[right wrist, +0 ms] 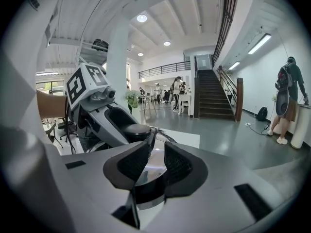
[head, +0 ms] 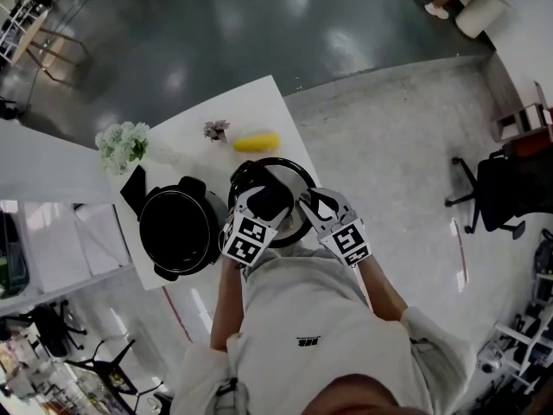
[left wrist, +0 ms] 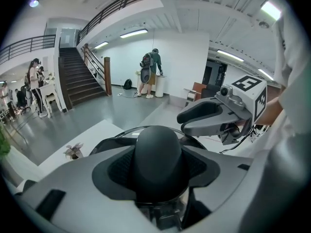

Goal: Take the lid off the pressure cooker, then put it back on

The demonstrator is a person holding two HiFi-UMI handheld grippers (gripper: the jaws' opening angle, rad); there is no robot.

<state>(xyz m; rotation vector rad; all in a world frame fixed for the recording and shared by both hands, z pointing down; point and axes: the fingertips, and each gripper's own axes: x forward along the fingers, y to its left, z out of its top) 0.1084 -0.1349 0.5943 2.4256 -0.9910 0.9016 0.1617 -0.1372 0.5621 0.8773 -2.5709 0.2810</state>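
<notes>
The pressure cooker's lid (head: 259, 169), glass with a black rim, hangs over the white table (head: 259, 102) just right of the open black pot (head: 177, 227). Whether it touches the table is hidden. My left gripper (head: 270, 199) is shut on the lid's black knob (left wrist: 158, 149), which fills the gap between the pads of the left gripper (left wrist: 158, 166). My right gripper (head: 304, 204) grips the lid's near edge; in the right gripper view the lid's rim (right wrist: 148, 178) sits pinched between the jaws of the right gripper (right wrist: 148, 166), with the knob (right wrist: 137, 130) beyond.
A banana (head: 257, 142), a small potted plant (head: 216, 130) and a white flower bunch (head: 123, 143) sit on the table's far side. A black office chair (head: 501, 188) stands on the floor at right. People stand far off by the staircase (left wrist: 80, 81).
</notes>
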